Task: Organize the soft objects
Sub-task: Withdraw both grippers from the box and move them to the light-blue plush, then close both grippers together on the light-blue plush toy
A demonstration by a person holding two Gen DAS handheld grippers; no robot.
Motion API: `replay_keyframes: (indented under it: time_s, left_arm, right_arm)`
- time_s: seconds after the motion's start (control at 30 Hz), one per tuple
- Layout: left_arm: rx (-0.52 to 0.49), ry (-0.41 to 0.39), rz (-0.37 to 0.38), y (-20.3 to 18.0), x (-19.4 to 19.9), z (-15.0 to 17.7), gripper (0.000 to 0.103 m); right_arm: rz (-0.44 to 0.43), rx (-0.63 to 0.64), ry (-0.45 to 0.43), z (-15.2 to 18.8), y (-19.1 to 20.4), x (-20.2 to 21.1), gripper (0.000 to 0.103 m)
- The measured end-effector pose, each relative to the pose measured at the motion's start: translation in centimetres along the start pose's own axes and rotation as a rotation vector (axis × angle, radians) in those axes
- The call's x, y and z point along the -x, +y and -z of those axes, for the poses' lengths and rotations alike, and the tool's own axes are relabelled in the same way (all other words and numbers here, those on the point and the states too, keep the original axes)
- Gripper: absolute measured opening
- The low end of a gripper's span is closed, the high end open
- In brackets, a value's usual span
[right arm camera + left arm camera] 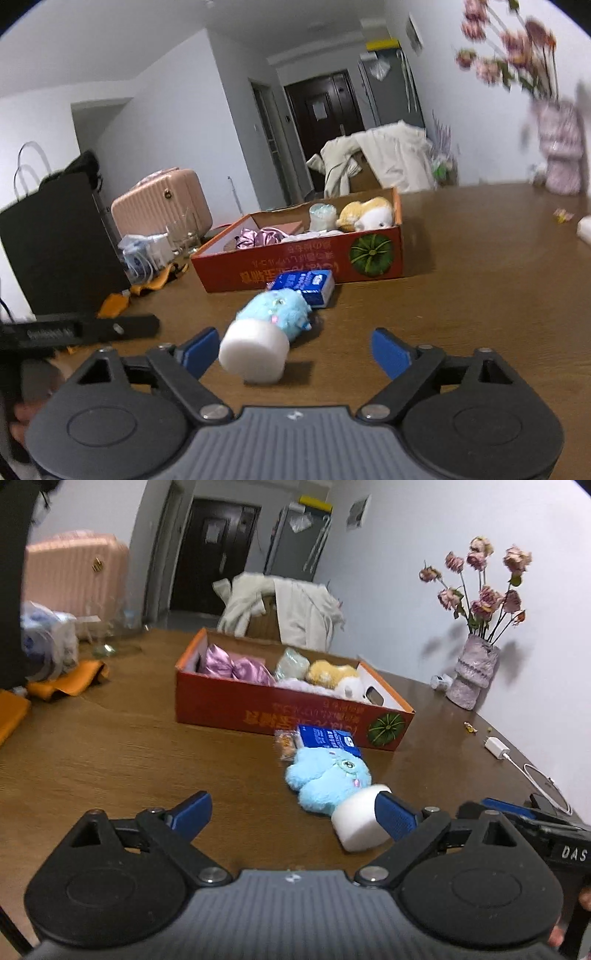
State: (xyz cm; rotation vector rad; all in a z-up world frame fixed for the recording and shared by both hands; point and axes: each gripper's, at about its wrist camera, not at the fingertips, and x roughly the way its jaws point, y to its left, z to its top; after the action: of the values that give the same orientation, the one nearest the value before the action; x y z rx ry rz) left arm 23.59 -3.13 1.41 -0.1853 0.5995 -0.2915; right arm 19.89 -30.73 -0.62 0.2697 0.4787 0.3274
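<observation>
White foam cylinder (pixel 255 350) lying tipped on worktop (pixel 480 295), touching fluffy blue plush (pixel 275 312); blue packet (pixel 306 286) beside orange box (pixel 295 267).

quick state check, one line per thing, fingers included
orange box: open, partly filled with soft items
blue plush: lying on table, outside box
white foam cylinder: tipped on its side, ungripped
left gripper: fingers open, empty
right gripper: fingers open, empty

— What sort of place is this?

— A home, a lived-in flat. A wooden table (pixel 110 746) stands by a white wall, with dried roses in a vase (pixel 474 672), a pink suitcase (pixel 74 568), and a coat (pixel 295 609) over what may be a chair.

— And behind?

— A hallway, a dark front door (pixel 214 554), a fridge (pixel 295 546).
</observation>
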Motion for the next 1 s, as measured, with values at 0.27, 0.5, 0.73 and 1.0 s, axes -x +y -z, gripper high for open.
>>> replay_keyframes:
  time_s: [0.27,0.5,0.73,1.0]
  left_arm:
    - [0.074,0.106,0.099,0.8,-7.0,-2.1,0.062]
    - [0.137,0.158,0.166,2.1,-9.9,-2.1,0.046]
    - [0.22,0.208,0.265,2.9,-11.5,-2.3,0.034]
    - [0.224,0.2,0.298,2.6,-11.5,-2.5,0.023]
  right_arm:
    - [-0.087,-0.132,0.062,-2.7,-2.5,-7.9,0.061]
    - [-0.123,-0.175,0.147,-2.6,-3.2,-12.5,0.059]
    - [-0.166,-0.215,0.193,-1.9,-3.6,-14.3,0.041]
    - [-0.161,-0.185,0.177,-2.2,-3.0,-14.0,0.034]
